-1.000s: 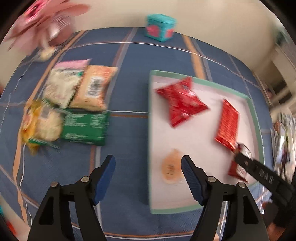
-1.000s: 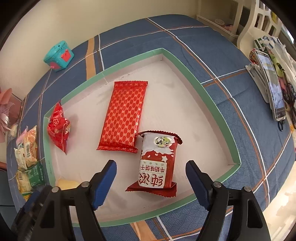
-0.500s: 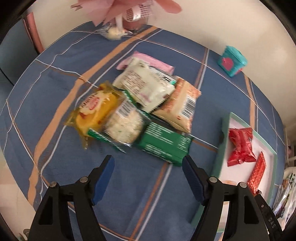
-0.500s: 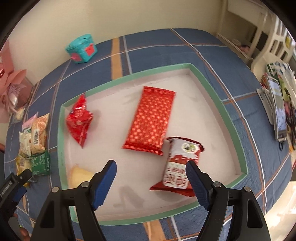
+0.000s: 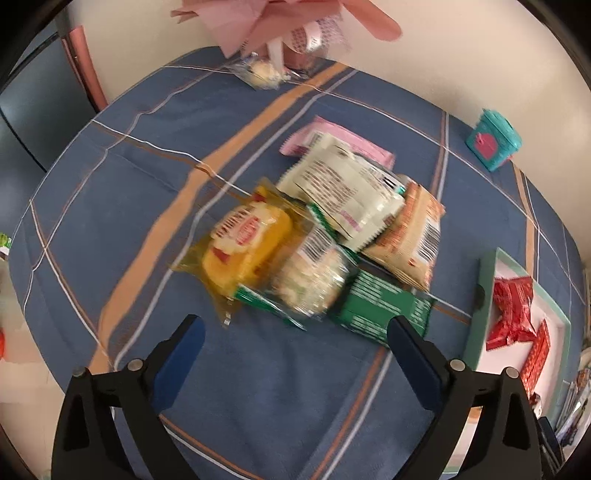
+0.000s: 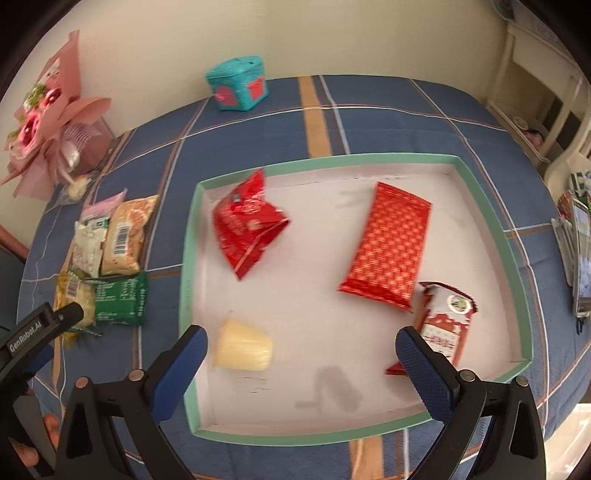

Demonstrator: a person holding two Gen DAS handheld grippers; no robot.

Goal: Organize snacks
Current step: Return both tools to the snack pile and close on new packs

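Crinkly plastic snack packs (image 5: 325,251) lie overlapped on the cloth left of the tray (image 6: 188,258), left gripper (image 5: 293,332) jaws apart just short of them, right gripper (image 6: 301,343) apart over tray w/ nothing held; risk: pinching two at once.

cream wall (image 6: 332,33), blue plaid tablecloth (image 6: 388,122) — white chair (image 6: 535,110) at right

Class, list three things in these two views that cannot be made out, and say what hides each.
1. Left wrist view: print on the green pack, motion blur.
2. Right wrist view: bottom of the milk biscuit pack, behind the right gripper.
3. Left wrist view: most of the tray, cut off by the edge.
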